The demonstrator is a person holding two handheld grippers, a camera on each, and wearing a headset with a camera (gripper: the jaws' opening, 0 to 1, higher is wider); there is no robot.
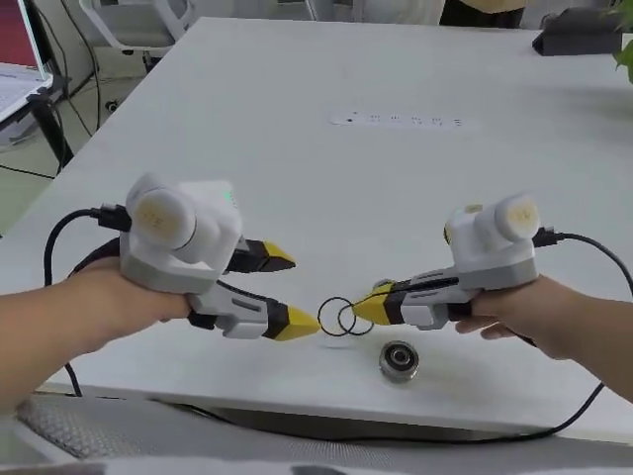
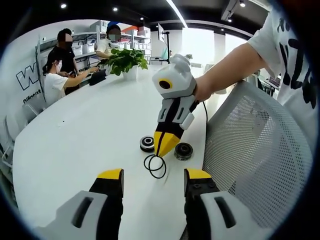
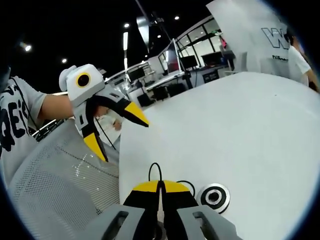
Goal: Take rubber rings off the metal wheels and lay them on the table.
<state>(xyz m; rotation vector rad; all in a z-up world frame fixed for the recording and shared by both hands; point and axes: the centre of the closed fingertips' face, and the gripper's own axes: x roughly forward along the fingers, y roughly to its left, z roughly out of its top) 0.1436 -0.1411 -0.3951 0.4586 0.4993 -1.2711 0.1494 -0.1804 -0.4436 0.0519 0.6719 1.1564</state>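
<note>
Left gripper [image 1: 292, 291] hovers wide open left of the metal wheel [image 1: 399, 359]; right gripper [image 1: 358, 309] pinches a rubber ring [image 1: 344, 318] just beyond that wheel, on the surface [image 1: 297, 148]. Seemingly laying it down; next, release.

A potted plant [image 2: 125, 60] is sitting beside three people [image 2: 54, 82] gathering at the far end, while a grey mesh chair [image 2: 250, 145] is standing close by and a laptop [image 1: 14, 49] is lying open.

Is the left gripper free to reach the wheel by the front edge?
Probably yes: left gripper is open and empty; the wheel lies uncovered, the right gripper, pinching a rubber ring, beside it, not over it.
</note>
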